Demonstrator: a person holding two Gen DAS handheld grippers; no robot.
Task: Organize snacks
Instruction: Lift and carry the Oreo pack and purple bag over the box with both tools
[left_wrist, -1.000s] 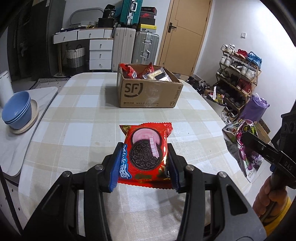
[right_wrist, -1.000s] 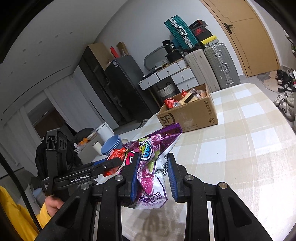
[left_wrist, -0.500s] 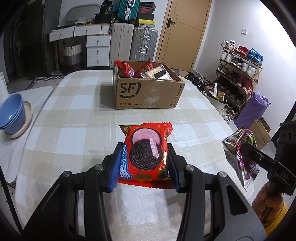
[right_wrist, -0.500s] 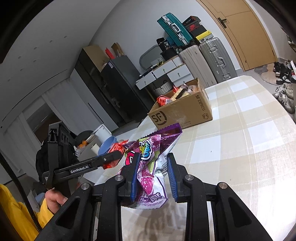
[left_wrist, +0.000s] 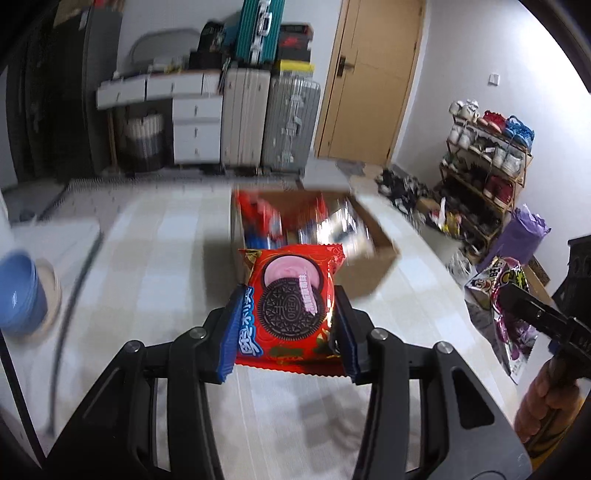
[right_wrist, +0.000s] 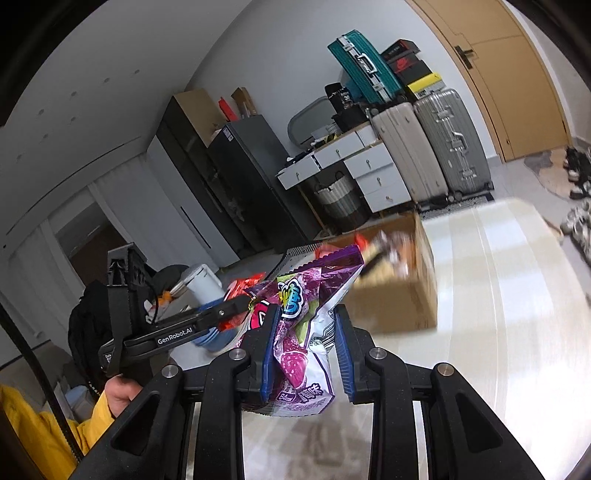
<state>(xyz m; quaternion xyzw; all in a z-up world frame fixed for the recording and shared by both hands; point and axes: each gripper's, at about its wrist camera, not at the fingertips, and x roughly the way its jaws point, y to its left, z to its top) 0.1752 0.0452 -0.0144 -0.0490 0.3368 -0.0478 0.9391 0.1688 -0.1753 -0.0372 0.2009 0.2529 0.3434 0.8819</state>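
My left gripper (left_wrist: 290, 325) is shut on a red Oreo cookie pack (left_wrist: 291, 299), held flat above the checked table, just short of the open cardboard box (left_wrist: 373, 258). The box holds several snack packs and looks blurred. My right gripper (right_wrist: 304, 347) is shut on a purple candy bag (right_wrist: 306, 325), which hangs upright between the blue pads. In the left wrist view the purple bag (left_wrist: 495, 295) and right gripper show at the right edge. The right wrist view catches the cardboard box (right_wrist: 402, 295) just ahead and the left gripper (right_wrist: 236, 306) at the left with the red pack.
Stacked blue bowls (left_wrist: 22, 291) sit on a side surface left of the table (left_wrist: 147, 288). Suitcases (left_wrist: 269, 122), white drawers and a door stand at the far wall. A shoe rack (left_wrist: 487, 166) and a purple bag stand right of the table. A yellow sleeve (right_wrist: 33, 428) shows lower left.
Both grippers have moved forward toward the cardboard box, each keeping its snack; the box now looms much closer and the background is motion-blurred.
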